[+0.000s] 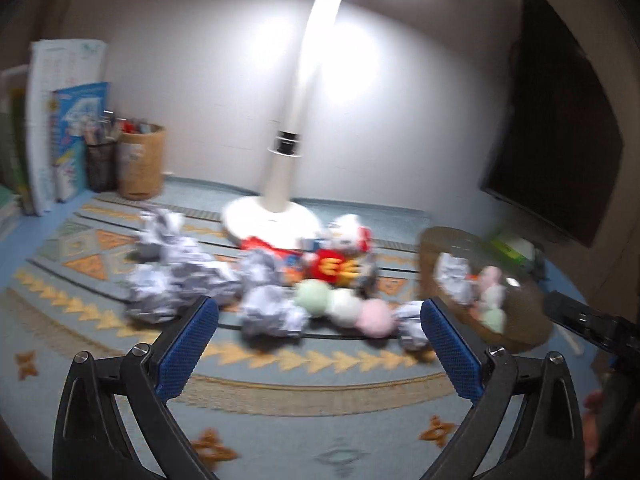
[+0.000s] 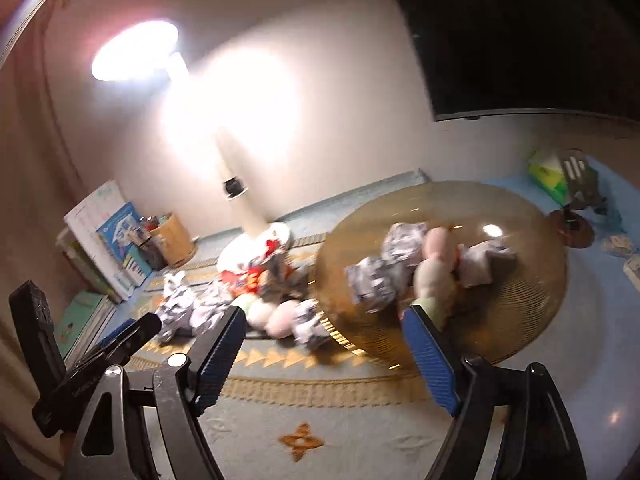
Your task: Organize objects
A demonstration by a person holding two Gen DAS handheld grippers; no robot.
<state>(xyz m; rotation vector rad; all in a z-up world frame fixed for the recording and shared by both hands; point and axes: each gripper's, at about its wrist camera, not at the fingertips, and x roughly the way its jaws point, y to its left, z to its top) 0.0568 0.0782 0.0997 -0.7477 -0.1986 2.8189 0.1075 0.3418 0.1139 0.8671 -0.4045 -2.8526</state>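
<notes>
Two pairs of tongs are hanging spread and empty over the patterned surface (image 1: pixel 280 384), and we are facing a loose heap still waiting to be sorted. In the left wrist view the left tongs (image 1: pixel 318 322) are standing wide, with nothing between the blue pads. Just beyond them, in the middle of the frame, a row of soft balls is lying: a green ball (image 1: pixel 314 294), a white ball (image 1: pixel 346 306) and a pink ball (image 1: pixel 376 318). The row's long axis is running from upper left to lower right, across the line of the tongs, not along it. Paper wads (image 1: pixel 180 276) are spreading to the left of the row, and one more wad (image 1: pixel 272 314) is sitting touching the green ball. A red toy (image 1: pixel 336 268) is lying behind them, by the lamp base (image 1: pixel 272 220).

In the right wrist view the right tongs (image 2: pixel 322 312) are also spread, pinching nothing. The brown bowl (image 2: pixel 520 320) is filling the centre right of that frame, already holding some wads and balls, and the right pad is overlapping its near rim. We cannot tell whether it is touching.

We are judging the left tongs the nearer to the loose balls, which lie straight ahead of them, while the bowl lies at the right of that view, near the right tongs. Both frames are blurred, so finer contact is beyond us.
</notes>
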